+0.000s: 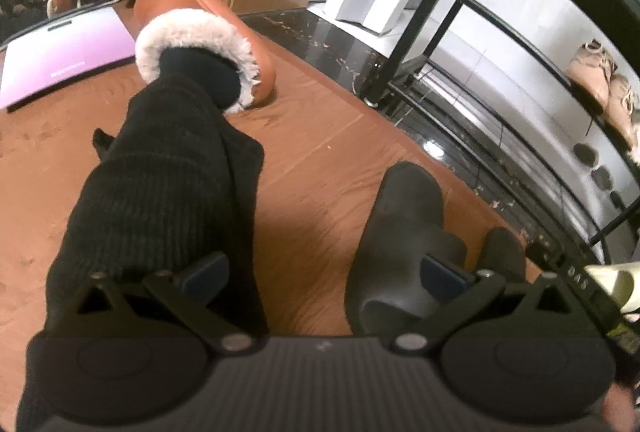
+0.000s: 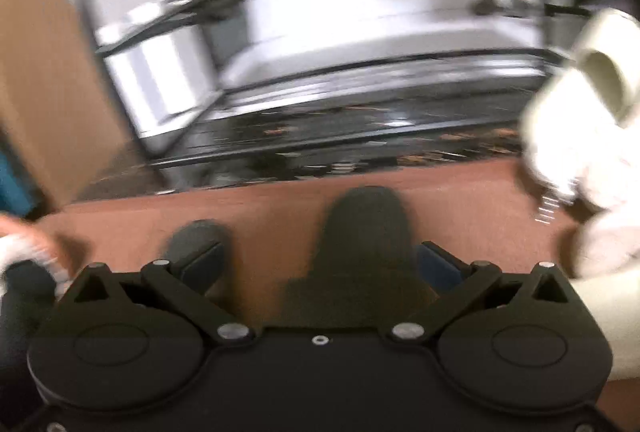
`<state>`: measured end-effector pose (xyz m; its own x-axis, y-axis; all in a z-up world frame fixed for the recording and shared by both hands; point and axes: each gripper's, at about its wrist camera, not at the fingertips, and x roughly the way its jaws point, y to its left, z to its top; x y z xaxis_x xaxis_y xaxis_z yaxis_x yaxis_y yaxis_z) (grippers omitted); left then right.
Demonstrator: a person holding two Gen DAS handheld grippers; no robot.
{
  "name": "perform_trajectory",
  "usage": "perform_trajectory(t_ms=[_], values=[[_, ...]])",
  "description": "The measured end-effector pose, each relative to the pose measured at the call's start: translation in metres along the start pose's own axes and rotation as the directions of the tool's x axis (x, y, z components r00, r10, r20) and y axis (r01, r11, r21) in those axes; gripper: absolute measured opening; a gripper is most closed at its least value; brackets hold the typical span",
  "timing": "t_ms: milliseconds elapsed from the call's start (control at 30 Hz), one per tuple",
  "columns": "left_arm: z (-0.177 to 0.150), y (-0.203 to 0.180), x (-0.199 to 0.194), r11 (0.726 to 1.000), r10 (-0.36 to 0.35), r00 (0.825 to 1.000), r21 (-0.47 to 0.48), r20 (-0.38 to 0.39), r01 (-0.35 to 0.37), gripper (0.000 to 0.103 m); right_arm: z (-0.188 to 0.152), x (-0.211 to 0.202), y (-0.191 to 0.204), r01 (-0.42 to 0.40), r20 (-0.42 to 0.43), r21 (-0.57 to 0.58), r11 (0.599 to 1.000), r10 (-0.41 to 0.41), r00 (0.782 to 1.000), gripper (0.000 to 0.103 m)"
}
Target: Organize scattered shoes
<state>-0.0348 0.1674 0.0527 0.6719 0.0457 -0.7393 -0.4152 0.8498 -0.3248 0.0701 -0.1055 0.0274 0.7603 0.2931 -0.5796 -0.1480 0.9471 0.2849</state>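
My left gripper [image 1: 324, 274] and right gripper [image 2: 320, 264] both gape, the smooth rounded black slipper [image 1: 404, 232] lying between each one's spread fingers on the wooden floor [image 1: 312, 152].

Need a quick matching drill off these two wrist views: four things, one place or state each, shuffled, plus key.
Column one:
1. orange fleece-lined slipper
2. dark slide sandal
3. pink shoes
4. cream slipper

Column two:
A. on the black rack's shelf
B. worn on a black-socked foot
C. on the wood floor between the left gripper's open fingers
D. at the right edge of the right wrist view

Pairs: 1-B, 2-C, 3-A, 4-D
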Motion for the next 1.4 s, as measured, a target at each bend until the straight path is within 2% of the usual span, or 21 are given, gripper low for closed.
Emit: perform_trajectory(t_ms=[67,133,200,300,433,500,567,667,800,967,1067,1233,1400], values=[[-0.001,-0.001,-0.002,1.0,0.005,1.0,0.011,0.009,-0.005,0.102,-0.002,0.005,0.016,-0.078,-0.04,-0.029,0.997,0.076,0.996,0.103],[-0.001,-0.001,-0.003,1.0,0.005,1.0,0.012,0.014,-0.005,0.102,-0.01,0.022,0.04,-0.142,-0.138,-0.034,0.989,0.136,0.981,0.103],[-0.001,0.001,-0.004,1.0,0.001,1.0,0.002,0.017,-0.001,0.102,-0.012,0.033,0.048,-0.138,-0.171,-0.032,0.99,0.131,0.976,0.103],[-0.001,0.004,-0.005,1.0,-0.009,1.0,-0.012,0.018,0.01,0.102,-0.015,0.058,0.054,-0.075,-0.223,-0.053,0.996,0.061,0.973,0.103],[0.0,0.006,-0.006,0.999,-0.024,0.999,-0.023,0.022,0.025,0.102,-0.018,0.077,0.061,-0.086,-0.279,-0.124,0.989,0.048,0.959,0.103],[0.0,0.006,-0.006,0.999,-0.028,0.999,-0.026,0.023,0.029,0.102,-0.02,0.082,0.062,-0.098,-0.289,-0.124,0.988,0.058,0.956,0.102],[0.0,0.008,-0.006,0.999,-0.033,0.999,-0.033,0.024,0.034,0.102,-0.021,0.083,0.062,-0.105,-0.299,-0.102,0.989,0.07,0.952,0.095],[0.001,0.009,-0.006,0.998,-0.038,0.999,-0.043,0.026,0.039,0.102,-0.025,0.078,0.062,-0.071,-0.28,-0.054,0.996,0.053,0.959,0.093],[0.001,0.01,-0.006,0.998,-0.04,0.999,-0.046,0.027,0.041,0.102,-0.025,0.075,0.051,0.06,-0.223,0.049,0.997,-0.047,0.974,0.092],[0.001,0.01,-0.006,0.998,-0.043,0.999,-0.051,0.029,0.045,0.102,-0.019,0.074,0.036,0.151,-0.194,0.126,0.981,-0.125,0.973,0.092],[0.001,0.011,-0.007,0.997,-0.045,0.999,-0.055,0.029,0.047,0.102,-0.019,0.078,0.033,0.193,-0.192,0.127,0.973,-0.166,0.967,0.092],[0.001,0.012,-0.007,0.997,-0.048,0.998,-0.061,0.03,0.05,0.102,-0.018,0.084,0.032,0.211,-0.191,0.107,0.972,-0.188,0.963,0.094],[0.001,0.011,-0.008,0.997,-0.048,0.998,-0.059,0.035,0.05,0.102,-0.016,0.057,0.026,0.116,-0.15,0.102,0.988,-0.1,0.984,0.101]])
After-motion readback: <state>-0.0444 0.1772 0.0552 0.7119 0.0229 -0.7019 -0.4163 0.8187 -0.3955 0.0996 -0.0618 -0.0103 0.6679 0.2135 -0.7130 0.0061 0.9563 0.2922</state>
